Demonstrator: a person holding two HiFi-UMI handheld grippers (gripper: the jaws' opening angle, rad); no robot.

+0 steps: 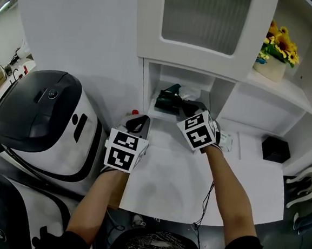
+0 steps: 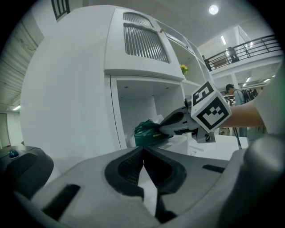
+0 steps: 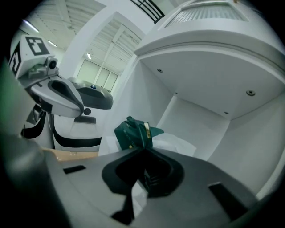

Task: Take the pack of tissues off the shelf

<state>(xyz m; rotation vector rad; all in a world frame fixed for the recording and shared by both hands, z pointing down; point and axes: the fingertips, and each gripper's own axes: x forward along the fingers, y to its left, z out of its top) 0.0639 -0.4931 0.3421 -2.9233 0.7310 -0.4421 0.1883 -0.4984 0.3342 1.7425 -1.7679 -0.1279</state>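
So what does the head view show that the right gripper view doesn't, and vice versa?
Only the head view: yellow sunflowers in a white pot, a black box. Only the right gripper view: how the right gripper pinches the edge of the dark green plastic pack of tissues. Both: that pack, the left gripper, the rounded white-and-black machine.
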